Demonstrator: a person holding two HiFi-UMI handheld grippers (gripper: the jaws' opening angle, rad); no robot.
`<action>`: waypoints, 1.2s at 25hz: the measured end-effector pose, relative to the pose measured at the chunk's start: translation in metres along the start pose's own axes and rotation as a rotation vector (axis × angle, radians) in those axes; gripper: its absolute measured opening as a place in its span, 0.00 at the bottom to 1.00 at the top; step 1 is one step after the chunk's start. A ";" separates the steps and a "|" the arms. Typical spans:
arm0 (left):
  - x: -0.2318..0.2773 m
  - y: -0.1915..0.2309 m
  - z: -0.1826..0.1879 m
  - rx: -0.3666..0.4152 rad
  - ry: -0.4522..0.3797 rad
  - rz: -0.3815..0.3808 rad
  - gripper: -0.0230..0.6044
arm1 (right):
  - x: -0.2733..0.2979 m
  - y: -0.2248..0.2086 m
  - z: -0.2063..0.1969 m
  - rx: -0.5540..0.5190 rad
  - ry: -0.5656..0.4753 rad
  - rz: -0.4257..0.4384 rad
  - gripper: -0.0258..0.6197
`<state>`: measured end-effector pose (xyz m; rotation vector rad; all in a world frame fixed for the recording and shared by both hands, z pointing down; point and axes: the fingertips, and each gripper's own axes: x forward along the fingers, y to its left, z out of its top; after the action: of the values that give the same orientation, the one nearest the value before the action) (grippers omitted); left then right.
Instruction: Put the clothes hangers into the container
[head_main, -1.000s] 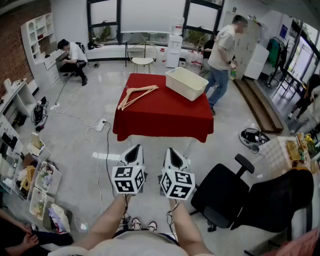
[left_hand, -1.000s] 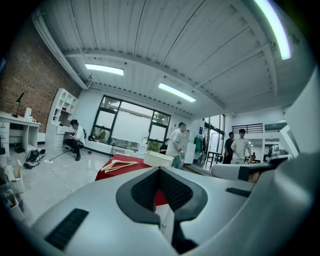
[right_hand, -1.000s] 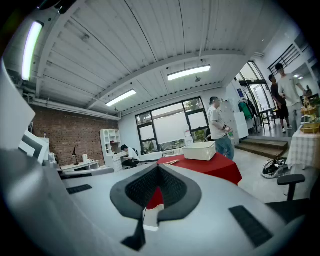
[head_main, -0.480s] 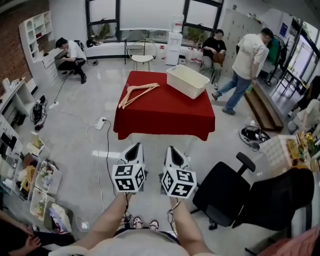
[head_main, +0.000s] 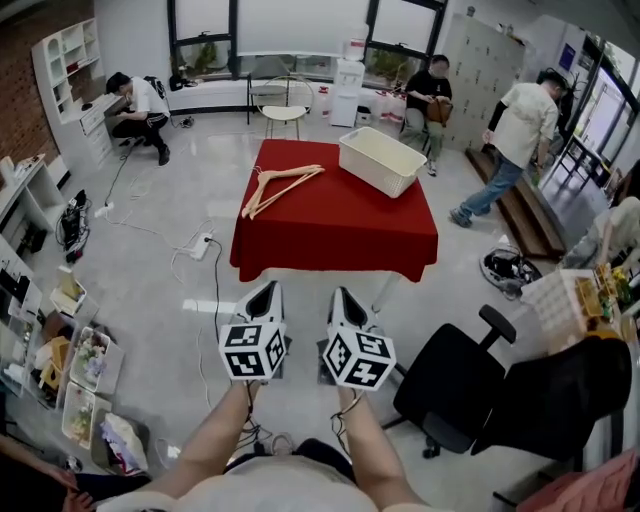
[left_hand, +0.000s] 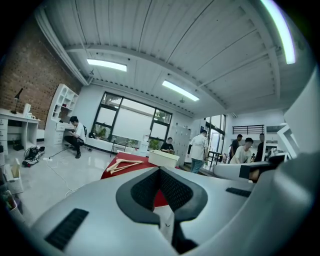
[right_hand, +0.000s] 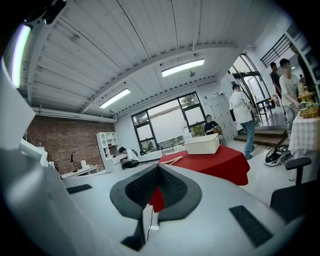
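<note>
Clothes hangers of pale wood (head_main: 280, 187) lie in a small loose pile on the far left part of the table with the red cloth (head_main: 330, 235). The white rectangular plastic container (head_main: 378, 160) stands on the same table at its far right corner, near the hangers but not touching them.

We stand well apart from the table. Our left gripper (head_main: 265, 290) and our right gripper (head_main: 344, 295) hang side by side in front of us above the floor, both pointing to the table. Each one has its two jaws pressed together, with nothing between them. So we judge that the task is not yet begun, and the step in hand is to come to the table.

To do it well, we should walk to the near edge and mind the white cables on the floor (head_main: 200, 245) at the left and the black office chair (head_main: 450, 385) at the right. We should open the jaws of one gripper before it reaches the pile, not over it. The hangers seem to overlap, so we think it is better to take one by its shoulder, lift it free of the others, and carry it across to the container. Their hooks may catch one another, and a slow lift would show this.
</note>
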<state>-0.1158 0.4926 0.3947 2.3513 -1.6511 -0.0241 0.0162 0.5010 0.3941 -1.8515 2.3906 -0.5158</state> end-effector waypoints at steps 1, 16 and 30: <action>0.003 0.004 0.001 -0.002 0.002 0.001 0.04 | 0.004 0.000 -0.001 0.004 0.003 -0.005 0.06; 0.069 0.037 0.002 0.018 0.027 0.033 0.04 | 0.073 -0.023 0.001 0.016 0.041 -0.023 0.06; 0.166 0.032 0.028 0.072 0.029 0.050 0.04 | 0.161 -0.069 0.039 0.035 0.044 0.011 0.06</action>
<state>-0.0916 0.3234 0.3980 2.3502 -1.7233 0.0805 0.0472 0.3246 0.4017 -1.8300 2.4018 -0.5999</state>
